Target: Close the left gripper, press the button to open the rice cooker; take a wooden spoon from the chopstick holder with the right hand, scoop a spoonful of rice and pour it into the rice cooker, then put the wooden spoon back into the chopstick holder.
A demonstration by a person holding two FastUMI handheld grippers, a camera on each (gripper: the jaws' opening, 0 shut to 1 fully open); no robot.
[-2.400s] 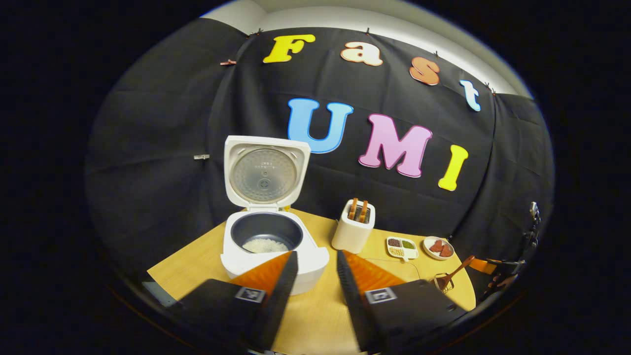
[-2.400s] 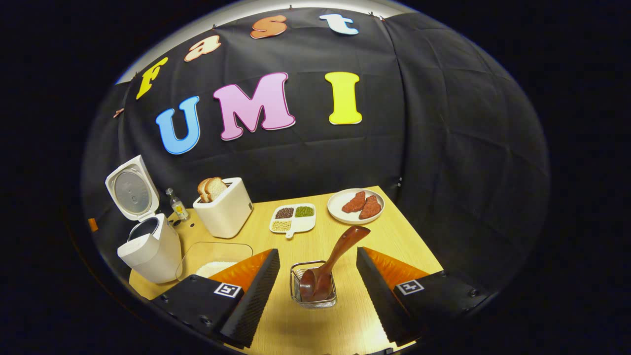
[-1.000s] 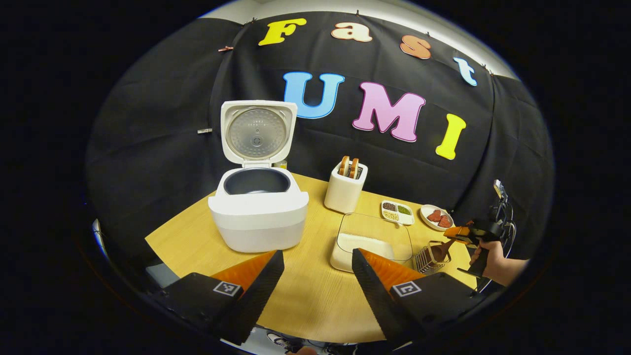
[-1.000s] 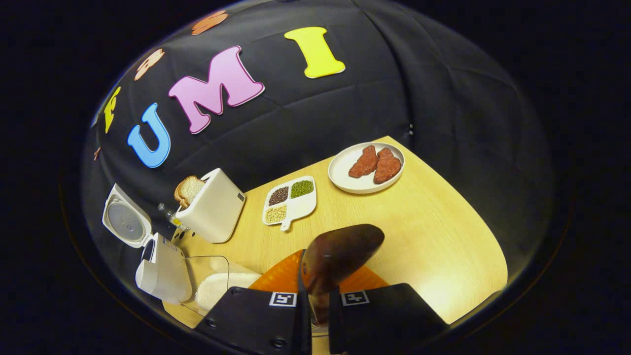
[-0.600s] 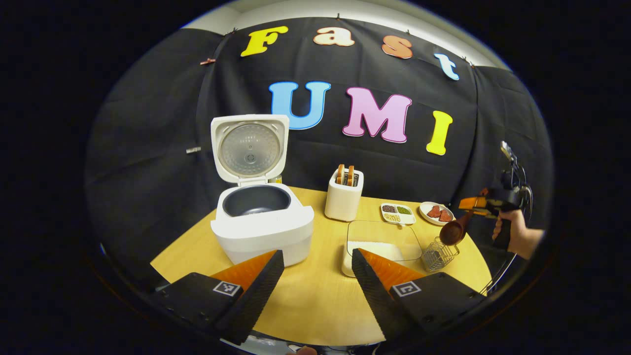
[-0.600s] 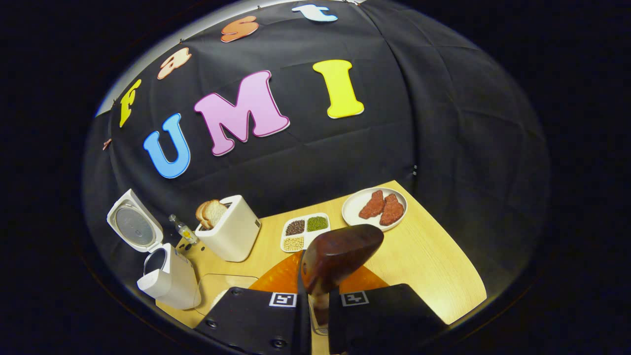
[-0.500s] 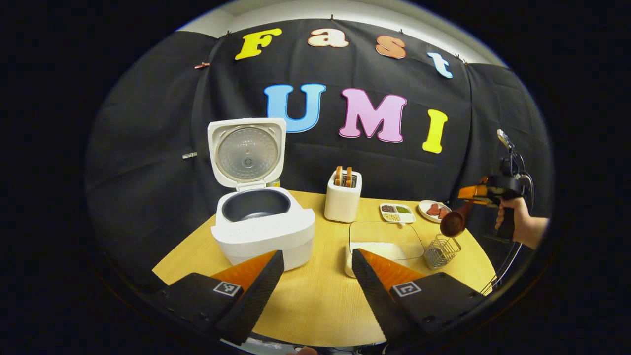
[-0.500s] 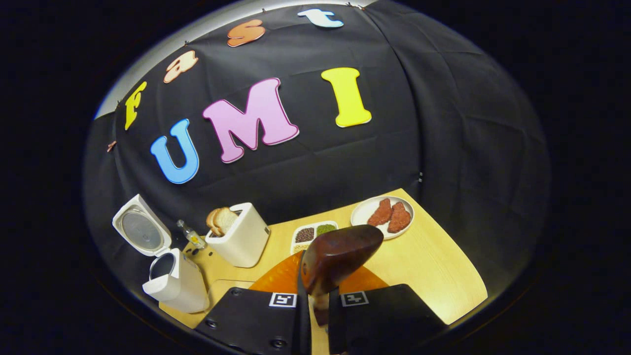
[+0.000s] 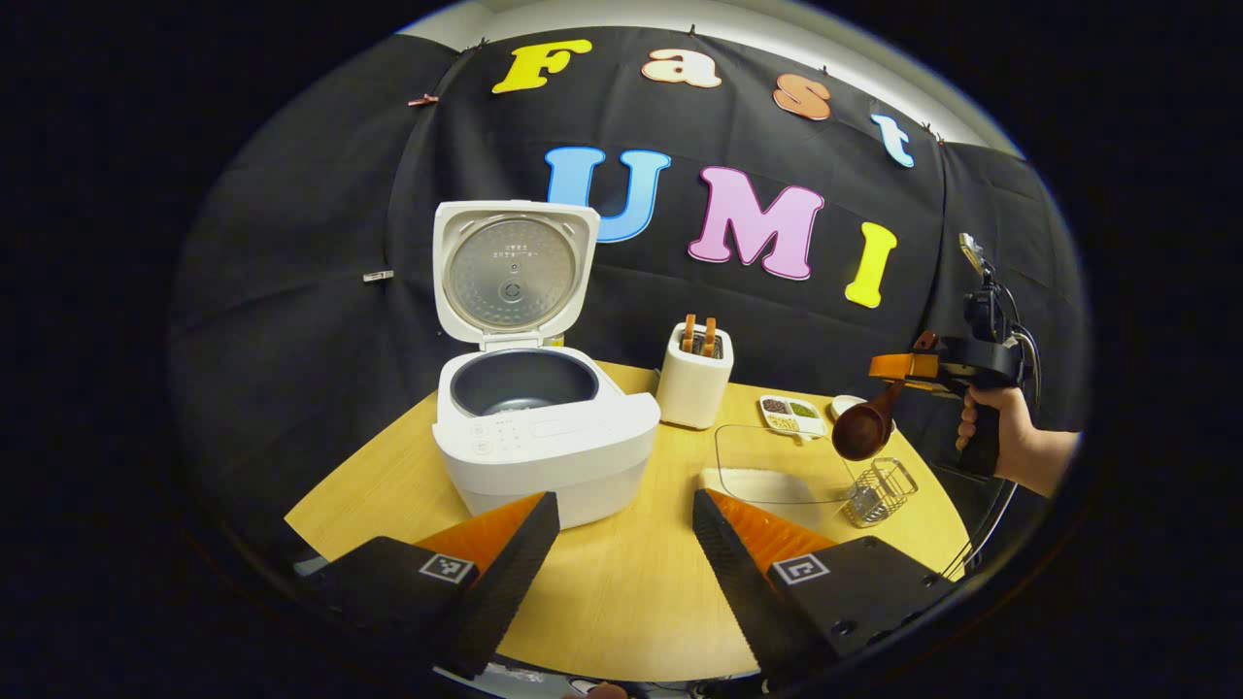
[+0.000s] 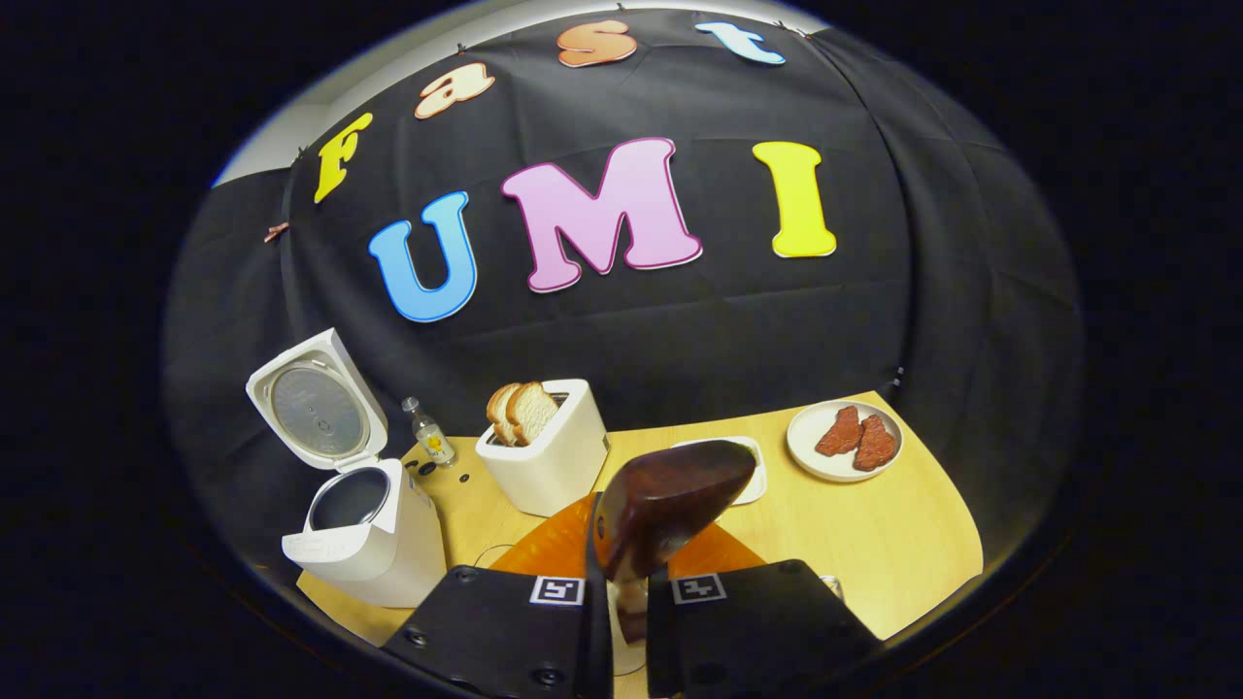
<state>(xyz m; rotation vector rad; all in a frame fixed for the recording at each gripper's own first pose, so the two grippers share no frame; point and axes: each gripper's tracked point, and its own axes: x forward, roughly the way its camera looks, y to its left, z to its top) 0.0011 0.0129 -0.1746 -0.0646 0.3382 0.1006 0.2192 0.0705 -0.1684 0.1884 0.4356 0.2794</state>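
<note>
The right gripper [image 9: 898, 367], gripped in a hand [image 9: 1005, 442], clamps the glossy dark wooden spoon [image 9: 862, 428], now lifted clear above the wire chopstick holder [image 9: 879, 490]. The left gripper [image 9: 621, 544] hangs with fingers spread wide before the white rice cooker [image 9: 544, 442], lid up.

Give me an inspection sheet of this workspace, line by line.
Surface: wooden table, bare in front.
Job's things: rice cooker lid up, pot dark inside; wooden spoon lifted above the wire chopstick holder; clear rice container beside the holder.
Clutter: toaster with bread; small bottle; plate of red pieces; divided dish.
Grippers: left gripper open, empty; right gripper shut on the spoon's handle, held by a hand.
Cables: one hanging by the right gripper.
Surroundings: black cloth wall.
</note>
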